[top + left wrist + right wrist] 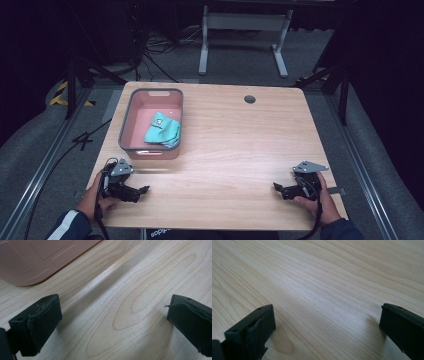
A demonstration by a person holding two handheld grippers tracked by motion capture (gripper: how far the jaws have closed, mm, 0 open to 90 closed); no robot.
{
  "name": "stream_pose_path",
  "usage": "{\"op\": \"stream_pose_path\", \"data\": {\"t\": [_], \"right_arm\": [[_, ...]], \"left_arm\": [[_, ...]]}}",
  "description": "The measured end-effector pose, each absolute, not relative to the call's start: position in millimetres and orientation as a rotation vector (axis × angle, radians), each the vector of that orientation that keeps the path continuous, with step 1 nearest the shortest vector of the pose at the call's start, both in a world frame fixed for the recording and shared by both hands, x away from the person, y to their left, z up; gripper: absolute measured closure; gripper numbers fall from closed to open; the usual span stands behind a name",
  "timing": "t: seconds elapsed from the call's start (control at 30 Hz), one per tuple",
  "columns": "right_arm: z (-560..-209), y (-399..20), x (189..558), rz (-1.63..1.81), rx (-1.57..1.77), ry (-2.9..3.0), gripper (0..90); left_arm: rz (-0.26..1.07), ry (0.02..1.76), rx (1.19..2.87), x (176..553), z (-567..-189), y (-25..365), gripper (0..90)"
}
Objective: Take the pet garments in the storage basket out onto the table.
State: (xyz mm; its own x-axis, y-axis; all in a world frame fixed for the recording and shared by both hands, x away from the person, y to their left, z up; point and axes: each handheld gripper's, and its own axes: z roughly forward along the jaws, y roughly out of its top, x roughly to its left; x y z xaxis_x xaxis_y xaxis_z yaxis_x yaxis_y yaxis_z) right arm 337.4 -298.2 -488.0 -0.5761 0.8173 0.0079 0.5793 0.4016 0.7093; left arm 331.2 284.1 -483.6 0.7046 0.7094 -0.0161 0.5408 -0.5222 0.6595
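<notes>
A pink bin [134, 112] with a grey rim stands at the table's back left, and a teal cloth [162, 129] lies crumpled inside it. My left gripper [145, 190] rests low over the wood near the front left, just in front of the bin, jaws wide apart with bare table between them [113, 315]. The pink wall of the bin [37, 257] shows at the top left of the left gripper view. Near the front right my right gripper [276, 187] points toward the middle, open, with nothing but wood grain between its jaws [327, 317].
The light wooden table [235, 145] has a round cable hole [249, 99] at the back. Beyond it stand a white desk frame [245, 30] and loose cables on grey carpet. Metal rails run along both sides of the table.
</notes>
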Motion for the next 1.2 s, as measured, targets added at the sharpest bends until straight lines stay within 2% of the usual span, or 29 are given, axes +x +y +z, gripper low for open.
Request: {"op": "stream_pose_path", "data": {"t": [0.73, 0.87, 0.97, 1.03, 1.2], "right_arm": [[-487.9, -299.2, 335.3, 0.969, 1.223, 2.312, 0.7], [-488.0, -299.5, 335.3, 0.97, 1.22, 2.313, 0.8], [-488.0, -300.0, 334.9, 0.97, 1.217, 2.314, 0.8], [-488.1, -300.4, 334.6, 0.969, 1.213, 2.316, 0.8], [-488.1, -300.5, 334.6, 0.969, 1.212, 2.316, 0.8]], "left_arm": [[0.303, 0.875, 2.309, 329.5, -480.9, 306.8, 2.0], [0.304, 0.881, 2.31, 328.7, -478.5, 308.4, 5.1], [0.312, 0.869, 2.33, 325.6, -473.9, 305.9, 18.3], [0.326, 0.866, 2.354, 324.0, -472.3, 303.7, 16.0], [0.35, 0.89, 2.352, 321.0, -466.0, 303.1, 18.4]]}}
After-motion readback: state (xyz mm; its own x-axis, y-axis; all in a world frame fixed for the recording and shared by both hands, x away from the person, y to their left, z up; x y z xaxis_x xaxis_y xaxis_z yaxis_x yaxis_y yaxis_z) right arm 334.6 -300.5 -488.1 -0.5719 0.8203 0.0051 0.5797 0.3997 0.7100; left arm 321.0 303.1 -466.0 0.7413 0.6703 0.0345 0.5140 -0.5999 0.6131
